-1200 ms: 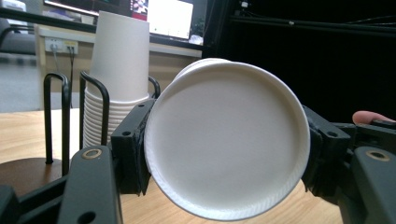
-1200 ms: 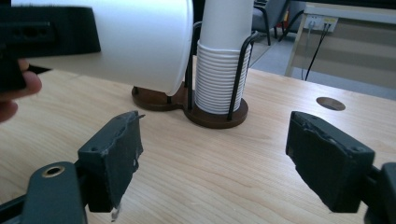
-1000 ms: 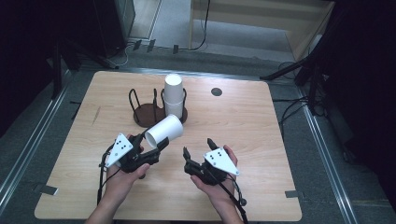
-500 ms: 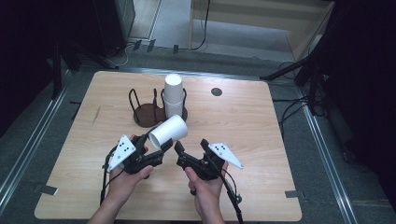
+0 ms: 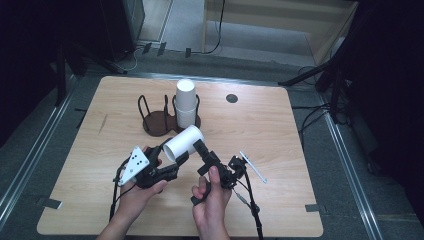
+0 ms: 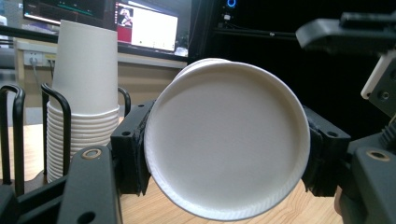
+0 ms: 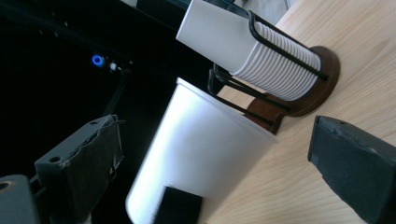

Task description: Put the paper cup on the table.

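A white paper cup [image 5: 183,142] lies tilted on its side above the table, and my left gripper [image 5: 170,155] is shut on its bottom end. In the left gripper view the cup's round base [image 6: 227,143] sits pressed between both pads. My right gripper [image 5: 204,153], rolled sideways, comes at the cup from the right. Its jaws have just been opening and now stand wide on either side of the cup [image 7: 201,158] without touching it. A stack of white cups [image 5: 185,102] stands upright in a dark wire cup holder [image 5: 159,124] behind.
The wooden table [image 5: 280,130] has a small dark round hole [image 5: 231,98] at its back right. The holder's left slot [image 5: 146,107] holds no cups. Cables trail from both grippers toward the table's near edge. Dark floor and equipment surround the table.
My right gripper has moved left up to the cup, rolled onto its side and opened its jaws. The left gripper has shifted the cup slightly to the right.
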The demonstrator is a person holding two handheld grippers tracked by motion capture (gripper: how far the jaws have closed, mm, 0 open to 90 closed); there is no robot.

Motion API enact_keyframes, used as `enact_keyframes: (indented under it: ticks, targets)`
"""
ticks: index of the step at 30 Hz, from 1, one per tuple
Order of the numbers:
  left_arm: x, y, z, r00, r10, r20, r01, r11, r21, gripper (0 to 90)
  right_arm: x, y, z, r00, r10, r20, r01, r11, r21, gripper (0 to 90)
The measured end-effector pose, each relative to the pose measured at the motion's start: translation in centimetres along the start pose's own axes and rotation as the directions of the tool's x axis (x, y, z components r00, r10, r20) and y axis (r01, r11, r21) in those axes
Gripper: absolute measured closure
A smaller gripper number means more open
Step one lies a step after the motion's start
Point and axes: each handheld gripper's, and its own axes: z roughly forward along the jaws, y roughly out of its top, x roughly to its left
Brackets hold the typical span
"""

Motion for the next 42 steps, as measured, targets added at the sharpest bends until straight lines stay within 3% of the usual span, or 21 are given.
enact_keyframes:
  ticks: [4, 8, 13, 23, 26, 36, 39, 42]
  targets:
    - [-0.2, 0.0, 0.0, 0.9999, 0.006, 0.008, -0.006, 1.0000, -0.006, 32.0, -0.2, -0.2, 0.3, 0.9890, 0.147, -0.019, -0.147, 0.989, 0.004, 2.8]
    - [-0.2, -0.1, 0.0, 0.9999, 0.011, 0.011, -0.011, 0.9999, -0.011, 32.0, -0.6, -0.6, 0.9, 0.9752, 0.221, -0.014, -0.220, 0.975, 0.032, 2.8]
    - [-0.3, -0.1, 0.0, 0.9998, 0.011, 0.017, -0.011, 0.9999, -0.003, 32.0, -0.9, -1.0, 1.6, 0.9643, 0.265, -0.014, -0.264, 0.964, 0.043, 2.9]
    - [-0.4, -0.3, 0.0, 0.9995, 0.024, 0.022, -0.024, 0.9996, 0.011, 32.1, -1.5, -1.0, 2.7, 0.9515, 0.307, -0.013, -0.306, 0.950, 0.069, 3.2]
    - [-0.5, -0.3, 0.0, 0.9992, 0.026, 0.030, -0.026, 0.9996, 0.013, 32.0, -1.6, -0.9, 3.1, 0.9427, 0.333, -0.017, -0.331, 0.940, 0.081, 3.5]
    - [-0.6, -0.4, 0.0, 0.9983, 0.043, 0.039, -0.044, 0.9988, 0.022, 32.0, -1.8, -0.7, 3.7, 0.9337, 0.358, -0.018, -0.355, 0.931, 0.091, 6.3]
    - [-0.7, -0.5, 0.1, 0.9981, 0.048, 0.040, -0.049, 0.9985, 0.024, 32.0, -1.9, -0.7, 3.8, 0.9292, 0.369, -0.017, -0.366, 0.925, 0.100, 9.6]
    - [-0.6, -0.5, 0.1, 0.9980, 0.051, 0.039, -0.052, 0.9985, 0.020, 31.9, -2.0, -0.7, 3.8, 0.9276, 0.372, -0.037, -0.367, 0.925, 0.097, 18.3]
